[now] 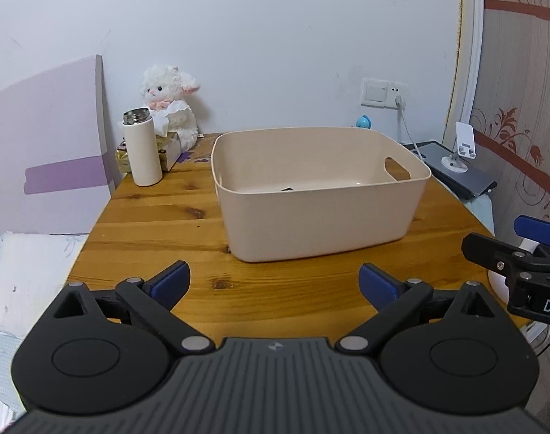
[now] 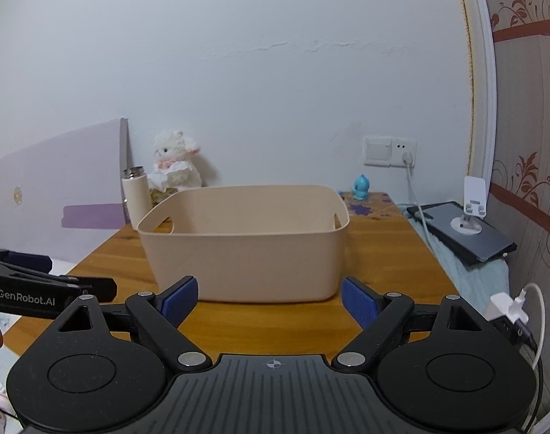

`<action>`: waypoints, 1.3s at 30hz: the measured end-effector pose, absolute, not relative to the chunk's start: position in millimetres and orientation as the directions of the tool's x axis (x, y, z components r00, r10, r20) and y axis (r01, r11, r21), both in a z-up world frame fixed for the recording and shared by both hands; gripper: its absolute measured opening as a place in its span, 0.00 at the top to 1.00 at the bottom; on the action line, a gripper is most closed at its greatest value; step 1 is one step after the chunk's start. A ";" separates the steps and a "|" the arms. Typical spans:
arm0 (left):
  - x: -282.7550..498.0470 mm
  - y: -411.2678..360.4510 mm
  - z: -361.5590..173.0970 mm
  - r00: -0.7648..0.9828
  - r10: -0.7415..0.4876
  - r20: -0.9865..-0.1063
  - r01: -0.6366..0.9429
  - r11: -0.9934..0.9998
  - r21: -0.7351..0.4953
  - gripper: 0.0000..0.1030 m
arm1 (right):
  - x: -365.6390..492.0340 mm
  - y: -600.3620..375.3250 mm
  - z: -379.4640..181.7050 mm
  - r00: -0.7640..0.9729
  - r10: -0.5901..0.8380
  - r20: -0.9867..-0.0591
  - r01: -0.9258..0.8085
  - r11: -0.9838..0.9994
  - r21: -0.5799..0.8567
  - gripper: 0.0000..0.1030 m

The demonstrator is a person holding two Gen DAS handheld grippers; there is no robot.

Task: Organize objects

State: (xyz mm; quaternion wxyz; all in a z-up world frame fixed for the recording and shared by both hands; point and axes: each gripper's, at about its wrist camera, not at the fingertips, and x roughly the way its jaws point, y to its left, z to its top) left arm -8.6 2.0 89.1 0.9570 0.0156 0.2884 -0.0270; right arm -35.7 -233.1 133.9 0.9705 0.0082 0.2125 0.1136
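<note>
A beige plastic bin (image 1: 311, 217) with cut-out handles stands on the wooden table (image 1: 159, 231); it also shows in the right wrist view (image 2: 246, 260). A small dark item (image 1: 286, 188) lies inside it. A white flask (image 1: 142, 148) with a steel top, a plush lamb (image 1: 172, 108) and a tissue box (image 1: 172, 144) stand at the back left. My left gripper (image 1: 275, 284) is open and empty in front of the bin. My right gripper (image 2: 269, 298) is open and empty, also in front of the bin, to the right of the left one.
A small blue figurine (image 2: 361, 187) sits at the table's back right. A dark tablet (image 2: 463, 231) with a white stand (image 2: 472, 213) lies right of the table. A cable runs from the wall socket (image 2: 407, 153). A bed (image 1: 25, 282) lies left.
</note>
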 end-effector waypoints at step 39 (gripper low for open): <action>-56.9 7.6 89.4 0.814 -0.041 -0.579 0.052 0.999 0.003 0.02 | -66.0 -231.9 125.1 0.878 0.226 -0.423 -0.231 0.972 0.039 0.12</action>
